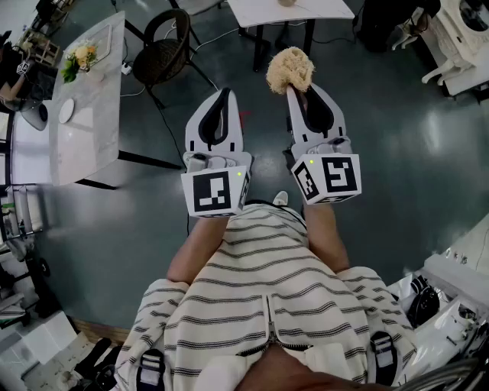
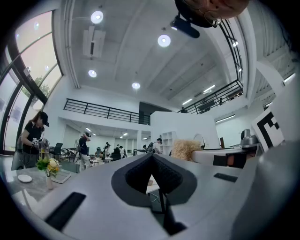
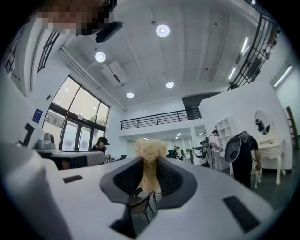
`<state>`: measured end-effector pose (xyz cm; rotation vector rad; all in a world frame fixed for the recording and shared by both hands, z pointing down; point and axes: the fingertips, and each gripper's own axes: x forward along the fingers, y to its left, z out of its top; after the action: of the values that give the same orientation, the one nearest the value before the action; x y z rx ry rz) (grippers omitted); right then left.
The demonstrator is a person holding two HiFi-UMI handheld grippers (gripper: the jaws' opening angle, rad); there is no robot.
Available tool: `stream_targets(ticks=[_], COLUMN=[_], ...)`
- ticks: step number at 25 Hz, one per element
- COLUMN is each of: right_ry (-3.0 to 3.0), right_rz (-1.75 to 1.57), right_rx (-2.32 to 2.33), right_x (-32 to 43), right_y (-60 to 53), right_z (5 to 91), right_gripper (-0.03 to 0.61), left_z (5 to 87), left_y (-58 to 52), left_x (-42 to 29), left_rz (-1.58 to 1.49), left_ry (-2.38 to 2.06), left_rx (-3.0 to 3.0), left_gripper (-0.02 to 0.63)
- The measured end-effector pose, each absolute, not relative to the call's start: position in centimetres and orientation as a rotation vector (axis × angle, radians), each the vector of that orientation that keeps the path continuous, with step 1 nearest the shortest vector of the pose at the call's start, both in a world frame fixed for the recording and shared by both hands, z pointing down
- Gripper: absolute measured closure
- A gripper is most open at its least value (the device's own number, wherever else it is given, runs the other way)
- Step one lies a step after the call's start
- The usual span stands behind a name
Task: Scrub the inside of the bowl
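My right gripper (image 1: 295,89) is shut on a tan fibrous scrubber (image 1: 289,70), which sticks out past its tips. In the right gripper view the scrubber (image 3: 150,157) is pinched between the dark pads and pokes up above them. My left gripper (image 1: 223,95) is held beside it, jaws together with nothing between them; in the left gripper view (image 2: 152,157) the pads meet at the tips. Both grippers are held out level over the floor in front of the person's striped shirt. No bowl shows in any view.
A long white table (image 1: 84,107) with a flower vase (image 1: 79,59) and a small plate (image 1: 67,110) stands at the left. A dark wicker chair (image 1: 163,50) and a white table (image 1: 290,11) stand ahead. Several people work at the far side of the hall.
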<state>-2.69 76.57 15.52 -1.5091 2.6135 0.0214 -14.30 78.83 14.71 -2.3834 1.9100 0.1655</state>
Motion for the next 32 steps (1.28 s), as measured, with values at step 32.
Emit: stream_targets(ticks=[32], right_ry=[2.641], right_rz=[0.008], right_rx=[-1.448], right_x=[11.1], right_y=[73.1], right_z=[17.5], right_gripper=[0.492], left_z=[16.1], left_y=[75.4], left_x=[-0.5], left_rz=[0.119], left_ry=[1.934], left_rx=[-2.331], left_gripper=[0.611])
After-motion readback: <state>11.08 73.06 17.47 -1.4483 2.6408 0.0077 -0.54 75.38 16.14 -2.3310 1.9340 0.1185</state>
